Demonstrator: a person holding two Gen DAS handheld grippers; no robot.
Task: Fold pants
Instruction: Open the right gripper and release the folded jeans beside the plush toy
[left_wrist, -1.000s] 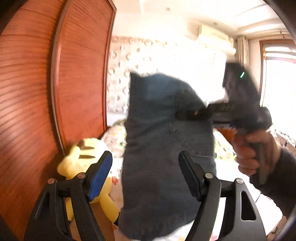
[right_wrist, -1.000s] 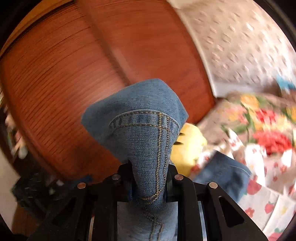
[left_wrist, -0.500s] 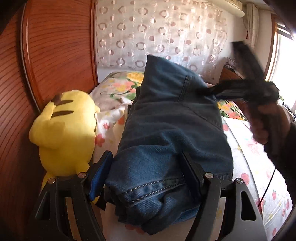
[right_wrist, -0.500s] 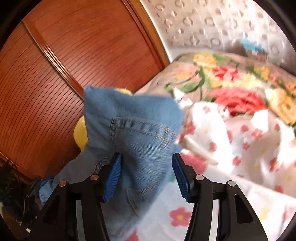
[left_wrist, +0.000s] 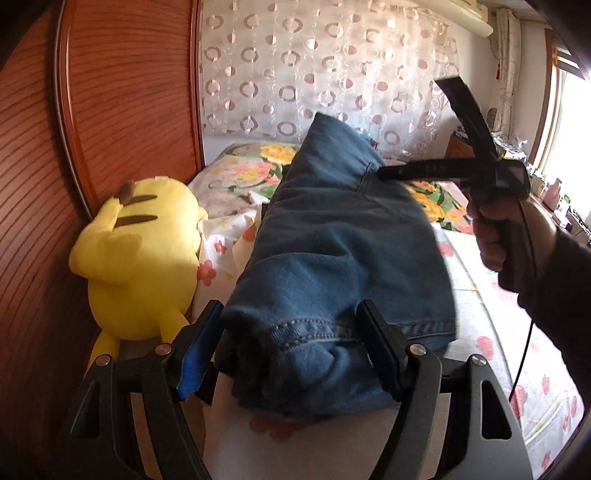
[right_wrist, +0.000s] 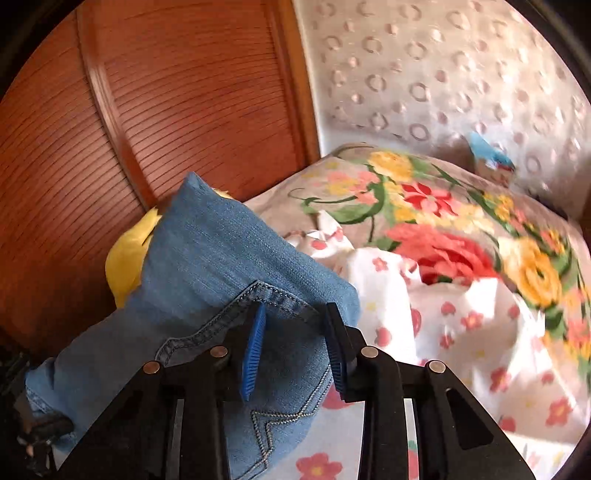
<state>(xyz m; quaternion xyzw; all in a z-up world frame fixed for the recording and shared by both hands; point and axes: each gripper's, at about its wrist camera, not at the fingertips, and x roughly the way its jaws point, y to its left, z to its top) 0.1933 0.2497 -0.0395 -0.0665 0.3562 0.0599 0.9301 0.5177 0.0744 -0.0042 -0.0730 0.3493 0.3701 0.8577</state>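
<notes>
Nearest the left wrist camera, the left gripper (left_wrist: 291, 347) is spreading its fingers wide around a bunched hem of the blue denim pants (left_wrist: 340, 266) without pinching it. The pants are lying in a thick fold on the bed (left_wrist: 495, 325), near its headboard edge; a second ago they were hanging in the air. The right gripper (right_wrist: 295, 347) is holding its ribbed fingers apart over a stitched pocket, having let go. Farther left, a soft yellow plush toy (left_wrist: 144, 247) is leaning against the slatted wooden headboard (left_wrist: 122, 110).
</notes>
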